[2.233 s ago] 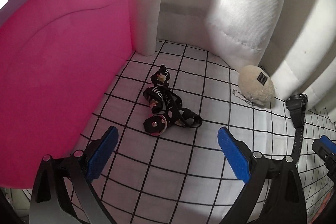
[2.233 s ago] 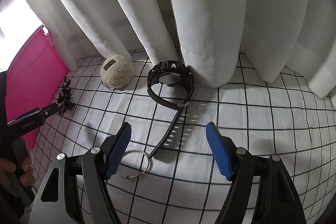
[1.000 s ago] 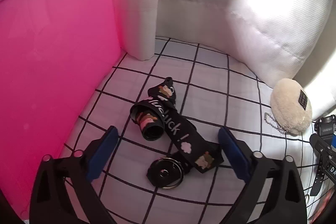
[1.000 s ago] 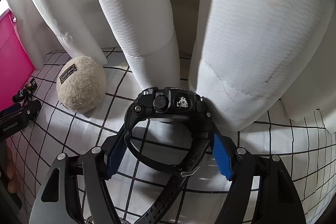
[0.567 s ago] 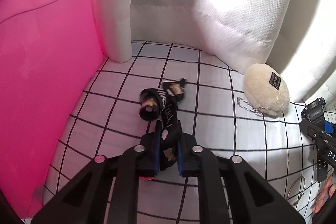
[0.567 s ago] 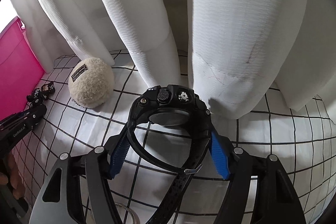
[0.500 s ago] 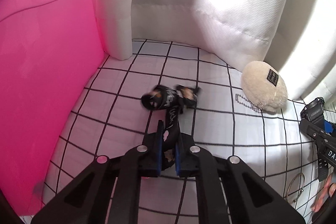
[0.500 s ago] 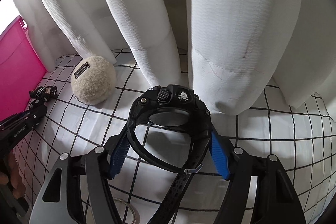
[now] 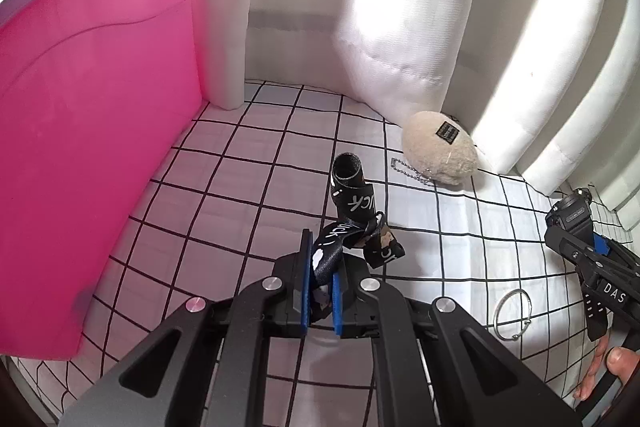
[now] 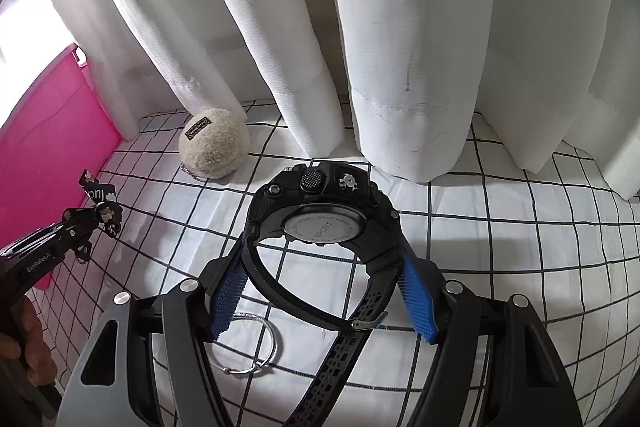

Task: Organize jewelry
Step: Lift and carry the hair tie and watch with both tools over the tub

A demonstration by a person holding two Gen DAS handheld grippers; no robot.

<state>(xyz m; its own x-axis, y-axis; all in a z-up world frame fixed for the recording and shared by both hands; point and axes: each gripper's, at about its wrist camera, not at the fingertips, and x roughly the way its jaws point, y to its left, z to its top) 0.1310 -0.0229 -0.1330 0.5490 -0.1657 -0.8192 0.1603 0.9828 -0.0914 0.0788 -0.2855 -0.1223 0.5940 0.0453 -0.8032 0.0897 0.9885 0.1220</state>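
Note:
My left gripper (image 9: 319, 291) is shut on a black printed strap keychain (image 9: 352, 211) and holds it lifted above the checked cloth, its loop sticking up. It also shows at the left of the right wrist view (image 10: 98, 203). My right gripper (image 10: 320, 291) is shut on the band of a black sport watch (image 10: 320, 215), raised off the cloth, case back facing me. The right gripper with the watch shows at the right edge of the left wrist view (image 9: 580, 223).
A pink plastic bin (image 9: 88, 131) stands on the left. A cream plush keychain (image 9: 440, 151) lies by the white curtain (image 10: 392, 39). A silver ring (image 10: 248, 347) lies on the checked cloth (image 9: 248, 211) under the watch.
My left gripper closed on the strap keychain and lifted it off the cloth. My right gripper closed on the watch band and raised the watch.

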